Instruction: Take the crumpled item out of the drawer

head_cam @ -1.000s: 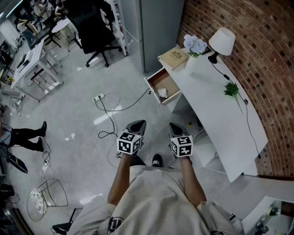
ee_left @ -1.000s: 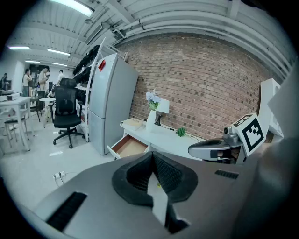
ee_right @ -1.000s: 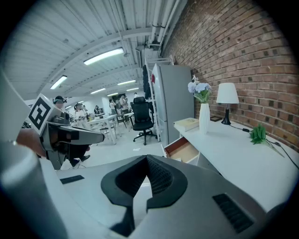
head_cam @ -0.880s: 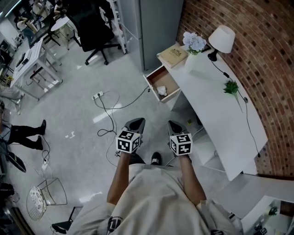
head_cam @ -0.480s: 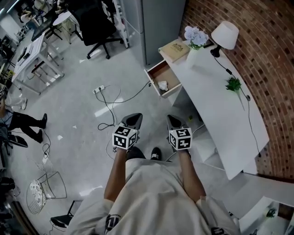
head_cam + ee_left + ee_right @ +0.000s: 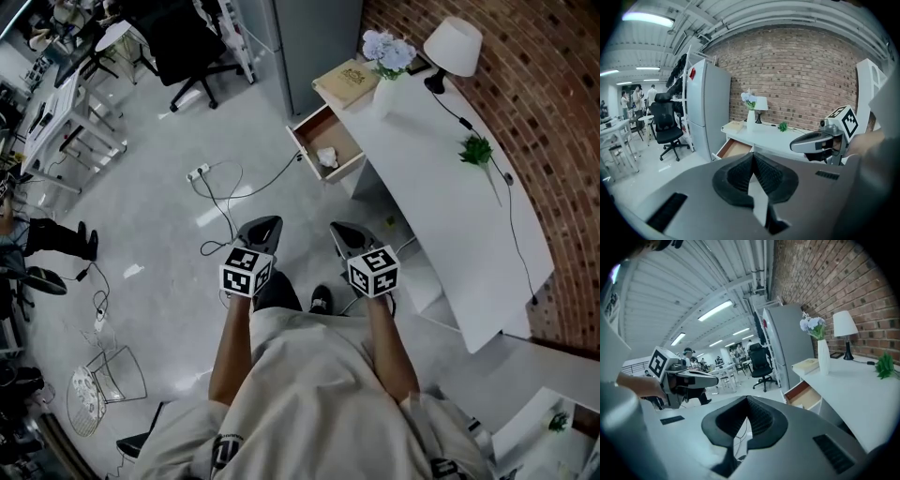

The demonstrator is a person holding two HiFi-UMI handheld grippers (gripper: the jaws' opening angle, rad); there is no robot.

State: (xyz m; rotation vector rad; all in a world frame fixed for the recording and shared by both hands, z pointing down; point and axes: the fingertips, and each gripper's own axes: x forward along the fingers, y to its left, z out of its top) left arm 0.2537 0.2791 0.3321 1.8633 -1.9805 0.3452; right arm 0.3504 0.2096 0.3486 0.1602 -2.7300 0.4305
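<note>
- Far left: an office chair [image 6: 187, 42] is seen, with a cable [image 6: 220, 202] looped on the floor nearer in.
- The left gripper [image 6: 266, 224] is held above the floor; in its own view the jaws are seen pressed together with nothing between them.
- The right gripper [image 6: 337, 229] is held just beside it, jaws likewise pressed together and empty.
- The open drawer [image 6: 319, 131] juts left from the desk's far end; bare floor lies between it and both grippers.
- The crumpled item [image 6: 326, 157] lies in the drawer's near right corner and is made out in the head view only; the gripper views show the drawer side-on.
- Right: the white desk [image 6: 450, 187] edge is seen running near to far.
</note>
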